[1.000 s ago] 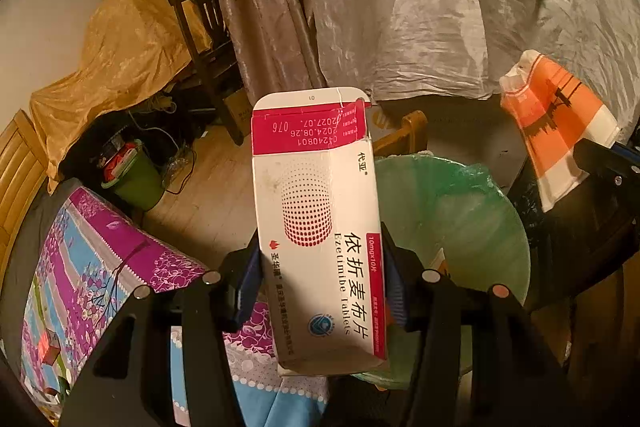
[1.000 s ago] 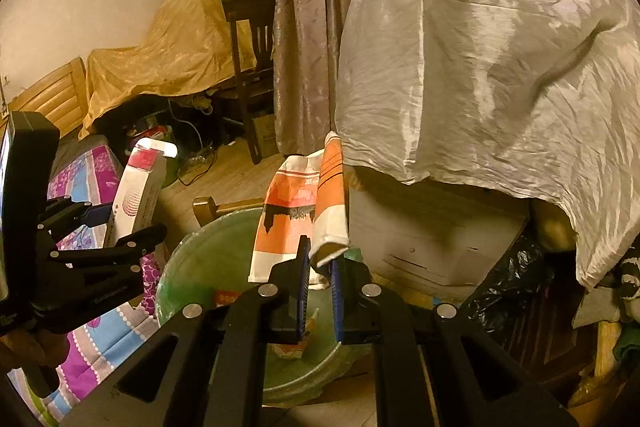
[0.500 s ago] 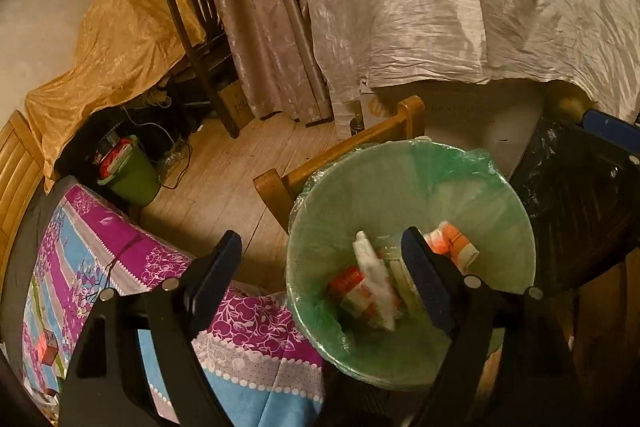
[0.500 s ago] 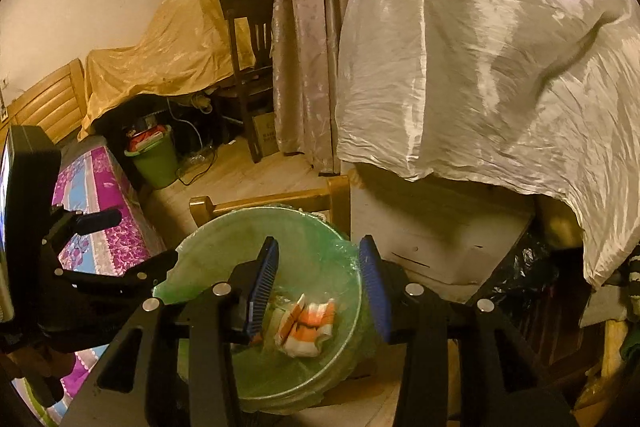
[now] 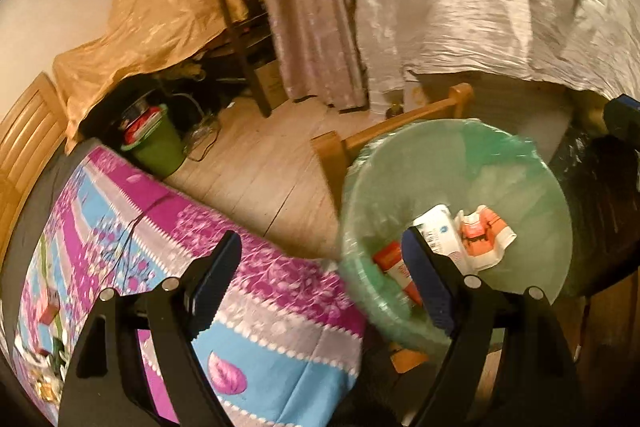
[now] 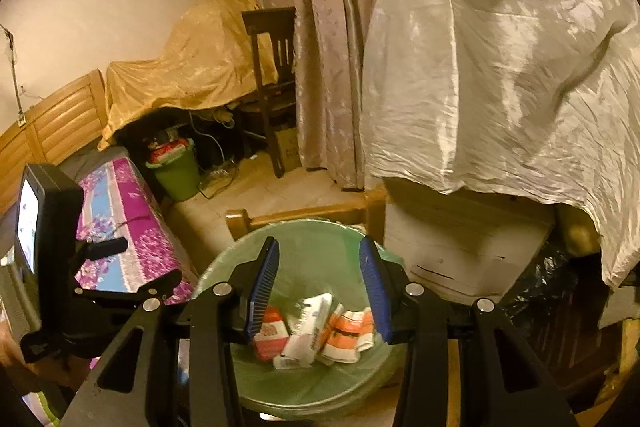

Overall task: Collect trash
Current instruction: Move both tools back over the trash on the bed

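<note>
- Bedspread (image 5: 248, 307), purple and blue, lies at far left, under the left gripper's left finger.
- Left gripper (image 5: 320, 283): fingers wide apart, nothing between them; right finger over the bin's near rim.
- Bin (image 5: 520, 163), green liner, beside the bed; inside lie a red box (image 5: 394, 263), a white box (image 5: 440, 231) and an orange-white wrapper (image 5: 484, 239), touching.
- Right gripper (image 6: 318, 289): fingers wide apart, empty, above the bin opening.
- White sheet (image 6: 500, 67) drapes furniture at far right.
</note>
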`<state>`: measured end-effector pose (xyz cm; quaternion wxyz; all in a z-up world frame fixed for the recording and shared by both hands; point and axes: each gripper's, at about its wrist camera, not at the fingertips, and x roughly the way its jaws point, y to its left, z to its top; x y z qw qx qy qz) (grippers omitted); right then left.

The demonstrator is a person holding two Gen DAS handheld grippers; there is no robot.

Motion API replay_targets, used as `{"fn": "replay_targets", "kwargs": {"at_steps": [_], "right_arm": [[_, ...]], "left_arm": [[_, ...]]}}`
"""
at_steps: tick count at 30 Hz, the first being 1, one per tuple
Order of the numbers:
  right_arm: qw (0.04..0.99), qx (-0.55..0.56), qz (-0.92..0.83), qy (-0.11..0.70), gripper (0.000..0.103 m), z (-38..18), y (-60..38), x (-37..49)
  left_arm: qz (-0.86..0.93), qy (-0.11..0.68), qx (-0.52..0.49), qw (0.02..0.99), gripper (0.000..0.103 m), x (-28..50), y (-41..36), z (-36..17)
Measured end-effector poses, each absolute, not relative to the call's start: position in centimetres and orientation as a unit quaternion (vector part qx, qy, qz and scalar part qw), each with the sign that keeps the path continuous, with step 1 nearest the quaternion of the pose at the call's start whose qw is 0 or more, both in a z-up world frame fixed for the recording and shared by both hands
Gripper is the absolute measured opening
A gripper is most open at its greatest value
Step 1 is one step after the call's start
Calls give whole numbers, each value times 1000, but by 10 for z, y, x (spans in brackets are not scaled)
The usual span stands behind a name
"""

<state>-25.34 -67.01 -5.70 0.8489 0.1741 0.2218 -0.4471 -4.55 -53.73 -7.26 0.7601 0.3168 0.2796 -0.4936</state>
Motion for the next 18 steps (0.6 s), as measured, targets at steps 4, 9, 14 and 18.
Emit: {"fn": "replay_targets", "kwargs": {"at_steps": [4, 9, 14, 18], "right_arm": [[858, 167, -442, 201, 43, -51, -653, -242], [871, 162, -426, 185, 43, -48, -630, -222], [888, 151, -378, 212, 43, -54, -603, -180], [904, 137, -327, 240, 43, -63, -572, -135]], "left_arm": [[-479, 279, 300, 776, 79, -31, -513, -70], [-455, 288, 264, 800, 79, -4, -464, -68], [-408, 316, 227, 826, 79, 36, -385, -77], [-356, 346, 189, 848, 79, 69, -311, -87]]}}
